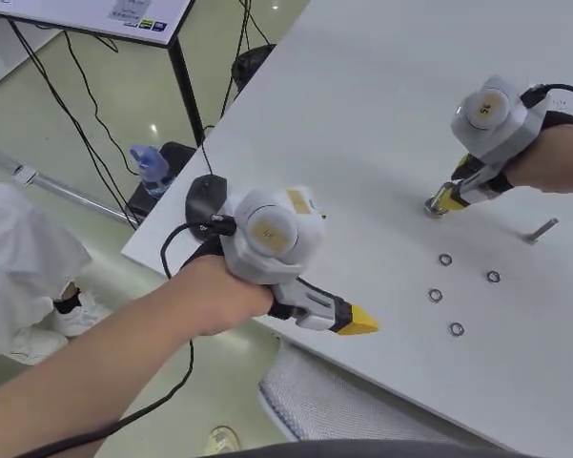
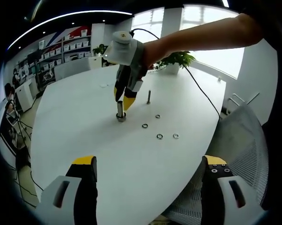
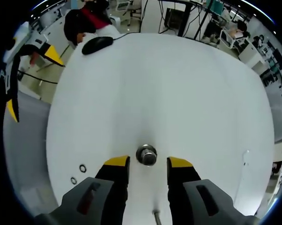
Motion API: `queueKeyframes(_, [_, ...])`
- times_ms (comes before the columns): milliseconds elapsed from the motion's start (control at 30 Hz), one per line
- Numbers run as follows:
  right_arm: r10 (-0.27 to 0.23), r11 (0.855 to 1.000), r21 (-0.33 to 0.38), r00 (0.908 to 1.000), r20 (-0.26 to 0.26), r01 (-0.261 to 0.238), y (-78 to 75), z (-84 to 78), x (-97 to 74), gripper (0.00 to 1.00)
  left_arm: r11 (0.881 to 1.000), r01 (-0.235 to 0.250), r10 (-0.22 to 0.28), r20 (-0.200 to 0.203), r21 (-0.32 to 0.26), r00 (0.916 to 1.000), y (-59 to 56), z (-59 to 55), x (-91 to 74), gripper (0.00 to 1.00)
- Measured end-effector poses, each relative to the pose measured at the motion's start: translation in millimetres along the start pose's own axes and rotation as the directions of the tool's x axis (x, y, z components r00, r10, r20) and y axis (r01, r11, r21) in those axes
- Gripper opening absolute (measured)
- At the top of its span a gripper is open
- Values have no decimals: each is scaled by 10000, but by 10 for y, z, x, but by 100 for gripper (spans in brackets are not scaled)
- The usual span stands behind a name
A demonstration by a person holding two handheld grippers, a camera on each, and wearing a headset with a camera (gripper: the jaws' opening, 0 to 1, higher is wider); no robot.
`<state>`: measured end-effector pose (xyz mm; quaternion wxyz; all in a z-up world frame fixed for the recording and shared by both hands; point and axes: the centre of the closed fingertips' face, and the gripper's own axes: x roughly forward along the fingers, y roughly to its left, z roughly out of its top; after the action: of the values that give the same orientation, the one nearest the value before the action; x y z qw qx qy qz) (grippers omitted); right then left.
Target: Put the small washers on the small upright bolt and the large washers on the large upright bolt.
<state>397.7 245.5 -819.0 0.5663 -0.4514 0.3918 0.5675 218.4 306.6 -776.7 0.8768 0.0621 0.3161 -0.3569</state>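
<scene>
Washers [image 1: 445,260], four small rings, lie flat and loose on the white table [image 1: 362,114]. They form a scattered cluster near its front edge, each one apart from the others. They are on the person's side of the two bolts and near both.

The large upright bolt [image 2: 120,111] stands on the table with a wider collar at its foot. Whether that collar is a washer or the bolt's own base cannot be told. The small upright bolt [image 2: 148,97], a thin shank, stands near it and apart from the washers.

The right hand-held gripper [image 1: 441,202] points down at the large upright bolt, with its yellow tips just beside the bolt's top. In the right gripper view its jaws stand partly apart and the bolt's head, seen from above, sits just ahead of the gap. Nothing is clamped between them, and whether a tip touches the bolt cannot be told.

The left hand-held gripper [image 2: 149,161] hovers over the table's near edge, short of the washers and touching none. In the left gripper view its jaws are spread wide and hold nothing.

A black computer mouse [image 1: 205,196] with its cable lies at the table's corner. A grey mesh chair back [image 1: 334,401] stands just below the front edge.
</scene>
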Motion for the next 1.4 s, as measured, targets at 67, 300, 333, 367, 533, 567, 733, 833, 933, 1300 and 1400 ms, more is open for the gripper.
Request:
queueKeyframes(67, [-19,10000,-51,10000,81,20,33,-8,-50,33,10000,-21,21,33,8,10000,6,9,0,92])
queueKeyframes(300, [-100,9999,43,9998,176,99,54,-128,-169,33,10000,2,-2,103,-7,9999,-3,38,-5,92])
queueKeyframes(333, [-160,9998,87,9997,206,159,59,-155,-198,33,10000,25,-24,168,-41,9999,-9,49,-8,92])
queueKeyframes(367, [-196,9997,147,9995,249,192,62,-170,-216,33,10000,9,-8,184,-50,9998,-8,51,-12,92])
queueKeyframes(533, [-201,9988,444,9990,395,183,101,-295,-271,33,10000,-3,2,93,78,10000,-2,36,-17,92])
queueKeyframes(567, [-179,9988,463,9990,403,160,100,-320,-265,33,10000,33,-33,65,74,10000,-8,31,-13,92])
queueKeyframes(733, [-125,9989,458,9986,523,101,147,-431,-327,34,9997,169,-170,9,191,9999,-36,35,8,92])
queueKeyframes(833, [-101,9984,561,9983,571,69,241,-475,-347,33,9997,164,-164,3,201,9999,-31,36,8,92])
queueKeyframes(933, [-45,9980,637,9985,547,10,348,-552,-348,33,9998,100,-101,34,167,9999,-16,39,5,91])
queueKeyframes(1300, [80,9932,1161,9990,439,-130,568,-869,-352,33,9996,154,-156,96,251,9998,-35,111,17,91])
queueKeyframes(1400, [-2,9932,1168,9993,385,-43,597,-932,-329,32,9995,127,-130,105,300,9999,-32,140,16,91])
